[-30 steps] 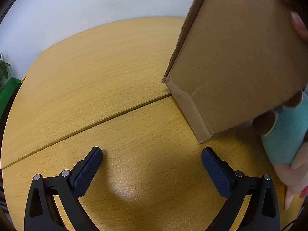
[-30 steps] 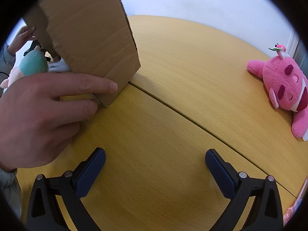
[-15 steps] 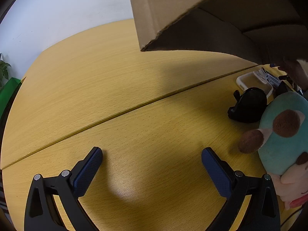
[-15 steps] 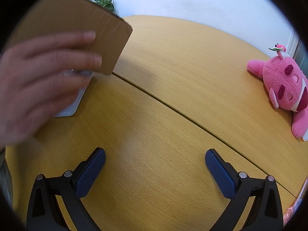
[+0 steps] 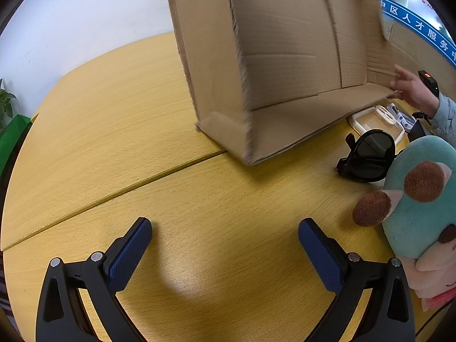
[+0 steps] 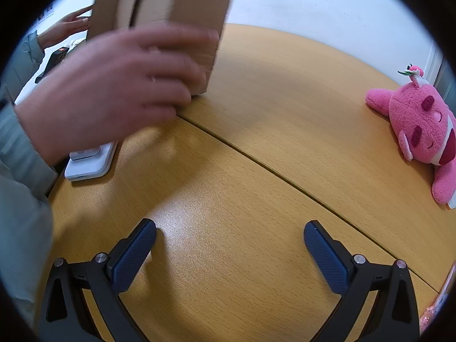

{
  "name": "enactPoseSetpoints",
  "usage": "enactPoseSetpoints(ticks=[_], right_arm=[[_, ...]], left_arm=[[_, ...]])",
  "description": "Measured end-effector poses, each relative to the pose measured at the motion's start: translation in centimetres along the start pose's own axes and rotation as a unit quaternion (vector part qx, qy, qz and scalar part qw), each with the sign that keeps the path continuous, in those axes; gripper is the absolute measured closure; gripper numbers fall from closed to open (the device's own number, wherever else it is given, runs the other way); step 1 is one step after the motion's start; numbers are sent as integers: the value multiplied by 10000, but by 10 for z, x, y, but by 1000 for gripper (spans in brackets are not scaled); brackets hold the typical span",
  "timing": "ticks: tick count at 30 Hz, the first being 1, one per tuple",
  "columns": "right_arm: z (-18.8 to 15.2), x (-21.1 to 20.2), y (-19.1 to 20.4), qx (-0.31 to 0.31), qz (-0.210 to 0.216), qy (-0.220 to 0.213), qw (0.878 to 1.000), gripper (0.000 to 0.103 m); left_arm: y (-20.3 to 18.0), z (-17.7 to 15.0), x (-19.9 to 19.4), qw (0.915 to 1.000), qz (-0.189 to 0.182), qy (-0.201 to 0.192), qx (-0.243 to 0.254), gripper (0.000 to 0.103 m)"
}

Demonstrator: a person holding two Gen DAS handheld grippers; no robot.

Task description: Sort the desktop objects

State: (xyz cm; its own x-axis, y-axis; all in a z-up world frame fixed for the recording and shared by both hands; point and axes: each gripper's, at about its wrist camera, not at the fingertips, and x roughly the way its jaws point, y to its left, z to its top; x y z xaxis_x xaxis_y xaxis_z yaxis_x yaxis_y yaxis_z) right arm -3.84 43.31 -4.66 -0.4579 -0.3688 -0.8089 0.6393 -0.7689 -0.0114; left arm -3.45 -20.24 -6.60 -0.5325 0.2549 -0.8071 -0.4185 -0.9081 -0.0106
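A brown cardboard box [image 5: 273, 65] stands tilted on the wooden table [image 5: 142, 131], open side toward me, held by a person's hands [image 5: 410, 88]. It also shows in the right wrist view [image 6: 182, 8] behind a hand [image 6: 114, 88]. A teal plush toy [image 5: 419, 196] lies at the right, black sunglasses [image 5: 370, 156] behind it. A pink plush toy [image 6: 421, 128] lies far right in the right wrist view. My left gripper [image 5: 225, 242] and right gripper [image 6: 229, 245] are open and empty above bare table.
A white tray [image 5: 376, 119] sits behind the sunglasses. A white flat device [image 6: 91, 162] lies at the left under the hand. A seam [image 6: 285, 176] runs across the table. A green plant [image 5: 5, 105] stands at the far left.
The person's hands lifted the cardboard box, turned it and set it down tilted with its open side showing. Sunglasses, tray and teal plush came into view. Both grippers stayed still.
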Motion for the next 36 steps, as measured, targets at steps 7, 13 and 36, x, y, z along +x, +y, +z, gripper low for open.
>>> enactPoseSetpoints(ticks=[7,13,36], right_arm=[[0,0,0,0,0,-1,10000,0],[0,-1,0,-1,1,-1,10000,0],[0,-2,-1,-6,5,-2,10000,0]], left_arm=[[0,0,1,10000,3,0,-1,0],[0,0,1,10000,5,-1,-2,0],[2,1,2,10000,11,-1,-5,0]])
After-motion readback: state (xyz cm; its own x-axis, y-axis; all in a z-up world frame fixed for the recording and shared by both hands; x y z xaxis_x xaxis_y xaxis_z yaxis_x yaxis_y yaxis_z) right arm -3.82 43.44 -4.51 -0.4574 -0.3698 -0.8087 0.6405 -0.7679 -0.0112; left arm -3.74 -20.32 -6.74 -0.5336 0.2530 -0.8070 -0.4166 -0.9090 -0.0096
